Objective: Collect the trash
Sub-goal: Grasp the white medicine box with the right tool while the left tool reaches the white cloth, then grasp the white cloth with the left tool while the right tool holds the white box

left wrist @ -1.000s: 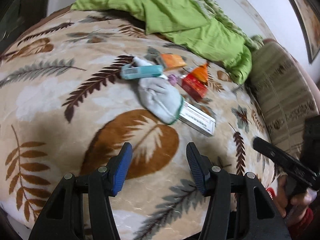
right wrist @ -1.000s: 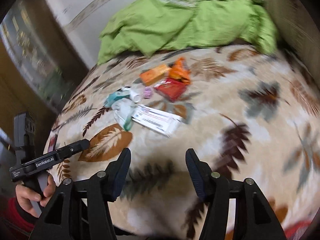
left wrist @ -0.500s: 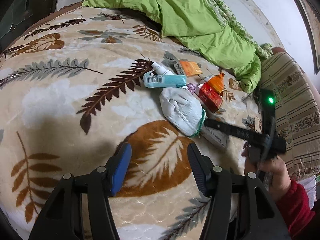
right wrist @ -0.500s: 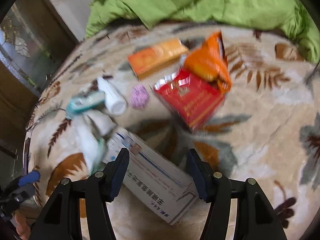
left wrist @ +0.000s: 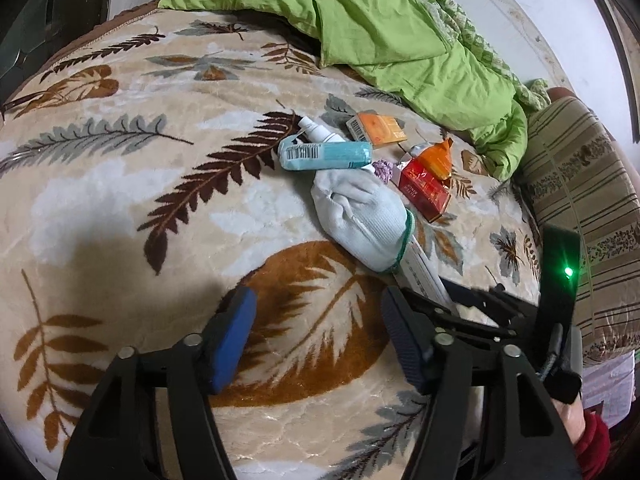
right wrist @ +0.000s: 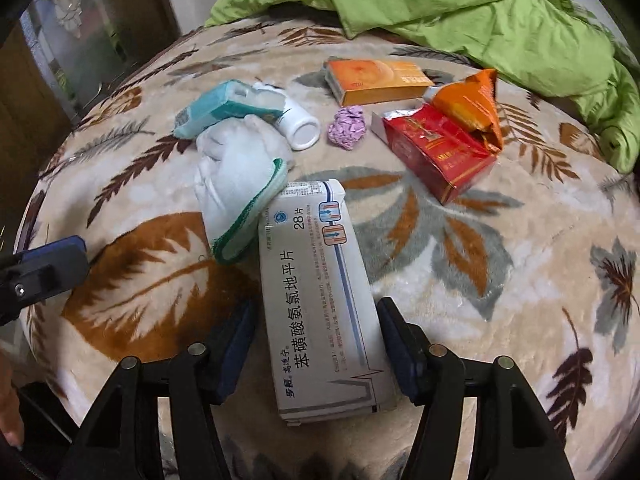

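On a leaf-patterned bed blanket point(right wrist: 500, 264), the right tongs point(right wrist: 316, 344) straddle a white medicine box point(right wrist: 316, 296), jaws closing but not yet gripping: the first pickup appears underway. Next, squeeze and lift. The left tongs point(left wrist: 316, 340) hover nearby, opening and empty.

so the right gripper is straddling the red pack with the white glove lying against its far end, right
Not the red pack. In the right wrist view the right gripper, its jaws closing, straddles the white medicine box. The white glove does lie against that box's far end.
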{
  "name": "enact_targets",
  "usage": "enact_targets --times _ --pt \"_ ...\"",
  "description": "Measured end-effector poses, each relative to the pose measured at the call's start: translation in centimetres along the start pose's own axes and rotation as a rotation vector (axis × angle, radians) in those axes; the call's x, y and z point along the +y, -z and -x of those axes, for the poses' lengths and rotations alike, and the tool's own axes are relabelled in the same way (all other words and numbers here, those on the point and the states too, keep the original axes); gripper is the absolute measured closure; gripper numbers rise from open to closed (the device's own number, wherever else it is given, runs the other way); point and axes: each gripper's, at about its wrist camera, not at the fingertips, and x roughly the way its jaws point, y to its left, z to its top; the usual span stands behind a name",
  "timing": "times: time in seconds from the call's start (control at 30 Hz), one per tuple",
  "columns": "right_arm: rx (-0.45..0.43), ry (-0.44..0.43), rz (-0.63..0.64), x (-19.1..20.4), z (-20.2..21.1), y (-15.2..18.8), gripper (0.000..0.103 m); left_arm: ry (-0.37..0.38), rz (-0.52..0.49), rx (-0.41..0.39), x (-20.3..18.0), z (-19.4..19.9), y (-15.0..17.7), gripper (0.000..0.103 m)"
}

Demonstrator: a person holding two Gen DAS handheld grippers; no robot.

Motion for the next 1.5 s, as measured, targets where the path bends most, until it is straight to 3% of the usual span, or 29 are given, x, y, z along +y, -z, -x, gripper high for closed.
enact_targets --times 0.13,0.3,0.5,0.67,0.8,0.9,1.13,1.5 --pt "-0.011 -0.016 -0.132 -1.4 1.6 1.3 0.046 0.002 -0.007 0.001 -0.9 -0.8 -0.8 0.037" --pt "-0.107 0.062 -0.306 -2.7 4.6 4.0 0.046 -0.001 -0.007 -0.001 -2.6 -2.9 -2.3 0.037" --pt "-0.17 0.021 -0.402 -4.4 5.4 4.6 0.046 -0.062 0.031 0.013 -3.6 -7.1 -4.3 0.037" --pt "-0.196 0.033 -0.401 -4.3 5.1 3.9 0.046 -0.095 -0.027 -0.001 -4.5 -10.2 -4.3 0.037" --pt "-0.211 0.043 -0.376 -4.0 5.0 3.4 0.046 -0.113 -0.086 -0.042 -4.9 -10.3 -4.2 0.066" --pt "-0.22 0.054 -0.358 -3.7 5.0 3.1 0.046 -0.113 -0.105 -0.051 -4.8 -10.1 -3.9 0.072" --pt "-0.229 0.093 -0.325 -3.6 5.0 2.9 0.046 -0.095 -0.154 -0.061 -5.4 -7.9 -1.8 0.074" --pt "-0.281 0.104 -0.266 -2.6 6.1 3.0 0.046 -0.128 -0.194 -0.117 -5.4 -2.5 1.7 0.074"
